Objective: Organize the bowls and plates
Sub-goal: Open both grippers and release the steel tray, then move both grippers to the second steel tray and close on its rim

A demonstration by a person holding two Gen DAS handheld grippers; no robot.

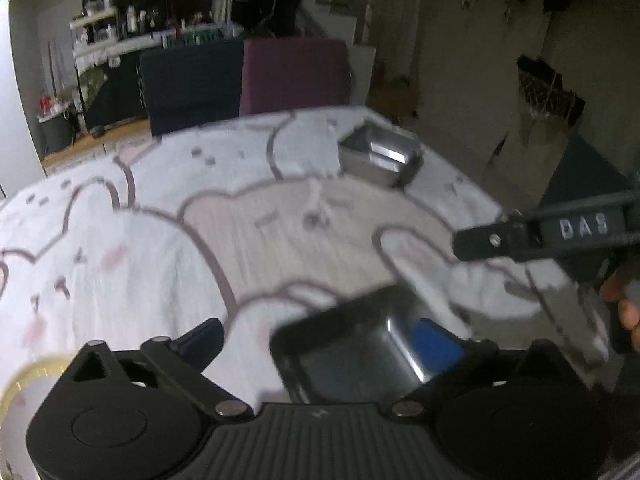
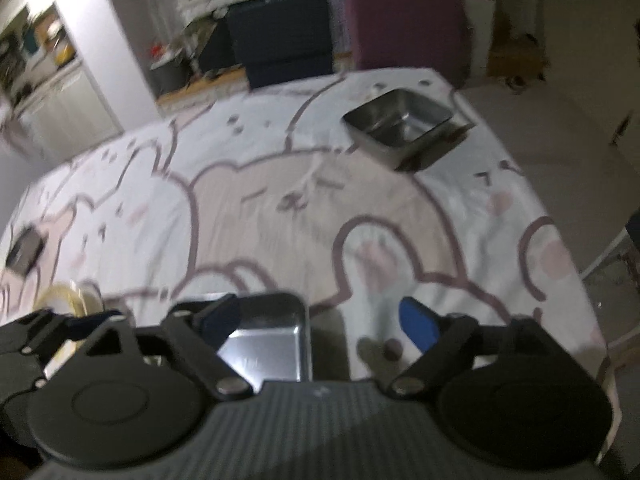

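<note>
A dim room; my bench (image 2: 280,184) carries a white cloth printed with cartoon bears. My left tool (image 1: 324,338) hangs over the near edge with its fingers spread wide, clamping nothing; a steel tray (image 1: 360,356) lies just below, between them. My right tool (image 2: 320,322) is likewise spread and empty, the same tray (image 2: 272,344) under its left finger. A square steel bowl (image 2: 400,128) stands far right, well apart from both tools.
</note>
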